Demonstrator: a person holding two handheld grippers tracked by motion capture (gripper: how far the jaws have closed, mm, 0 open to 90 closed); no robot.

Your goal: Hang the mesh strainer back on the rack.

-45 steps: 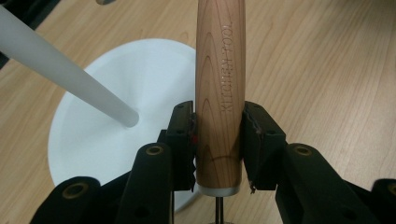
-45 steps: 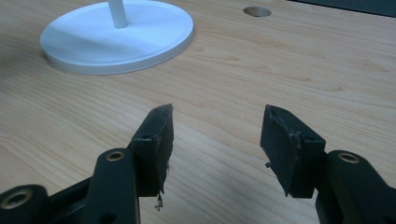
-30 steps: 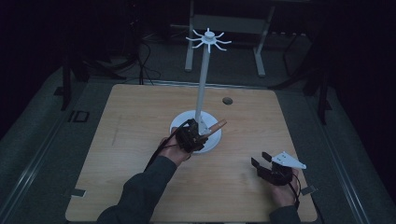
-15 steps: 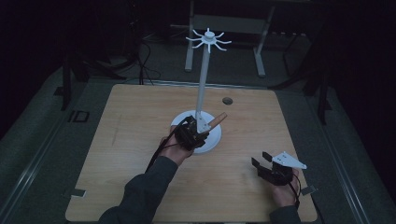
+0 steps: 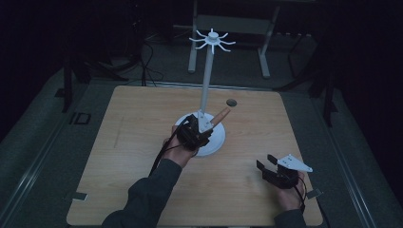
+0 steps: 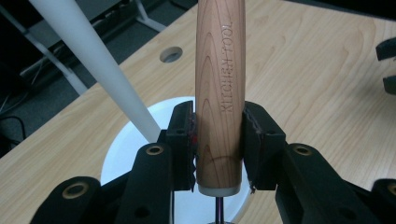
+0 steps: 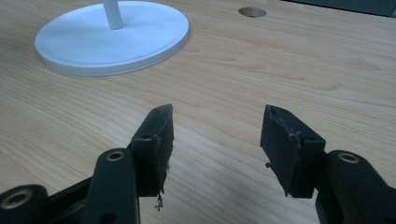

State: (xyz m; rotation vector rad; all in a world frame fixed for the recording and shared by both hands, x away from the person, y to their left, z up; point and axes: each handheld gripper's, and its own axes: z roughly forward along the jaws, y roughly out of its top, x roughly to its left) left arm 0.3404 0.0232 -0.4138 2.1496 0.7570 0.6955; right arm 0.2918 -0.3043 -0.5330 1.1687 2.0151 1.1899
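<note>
Wooden and pale, the handle (image 6: 218,93) of a kitchen tool is sitting clamped between the two black jaws of the left gripper (image 6: 217,144), which are pressing on it from both sides near its lower end. Letters reading "KITCHEN TOOL" are running along the grain. In the high view the left gripper (image 5: 192,134) is hovering over the front of the white round base (image 5: 215,140) of a stand, and the handle (image 5: 220,115) is sticking out up and to the right, passing just beside the stand's white pole (image 5: 207,85). The pole is rising to a crown of white hooks (image 5: 212,40). In the left gripper view the pole (image 6: 95,70) is leaning across just to the left of the handle, apart from it.

The right gripper (image 5: 269,165) is resting low near the front right corner of the wooden table (image 5: 133,142), well apart from the stand, with the person's hand (image 5: 289,194) behind it. In the right gripper view its jaws are standing wide apart with nothing between them, only bare table (image 7: 224,74) beneath, and the stand's base (image 7: 112,37) is lying farther off. A small round hole (image 5: 231,102) is showing in the table behind the stand.
</note>
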